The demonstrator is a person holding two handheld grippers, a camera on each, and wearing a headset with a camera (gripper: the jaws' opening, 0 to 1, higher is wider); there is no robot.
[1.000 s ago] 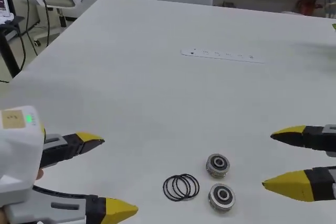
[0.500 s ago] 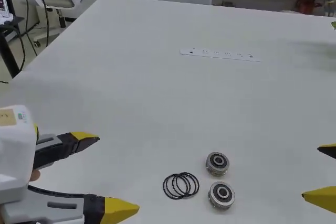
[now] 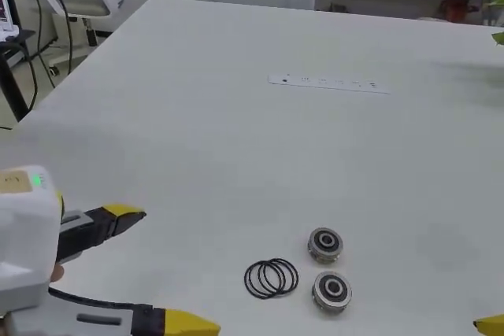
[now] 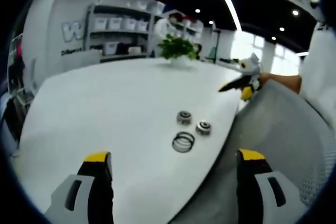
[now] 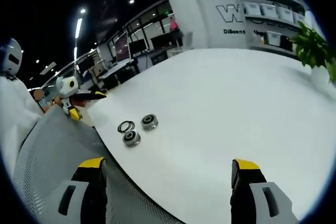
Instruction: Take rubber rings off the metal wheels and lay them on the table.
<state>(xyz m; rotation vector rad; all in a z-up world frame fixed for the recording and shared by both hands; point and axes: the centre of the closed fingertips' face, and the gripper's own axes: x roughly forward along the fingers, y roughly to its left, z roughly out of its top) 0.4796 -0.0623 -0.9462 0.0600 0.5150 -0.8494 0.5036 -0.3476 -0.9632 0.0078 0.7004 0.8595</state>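
The left gripper (image 4: 173,156) was held wide, its two yellow-tipped jaws far apart with nothing between them, low at about 7 o'clock in the head view, over the near edge of the table (image 3: 236,116). The right gripper (image 5: 168,165) was likewise spread wide and empty; in the head view a single yellow tip of it showed at about 4 o'clock, well apart from the work. The rings (image 3: 272,278) lay flat on the table as a small overlapping bunch of thin black loops, at about 6 o'clock in the head view and touching neither gripper. Just beside them, at their 3 o'clock, stood two wheels: the near wheel (image 3: 331,291) and, at its 12 o'clock and almost touching it, the far wheel (image 3: 325,245). Both rested flat with dark hubs facing up. A white strip (image 3: 327,83) lay far off at 12 o'clock.
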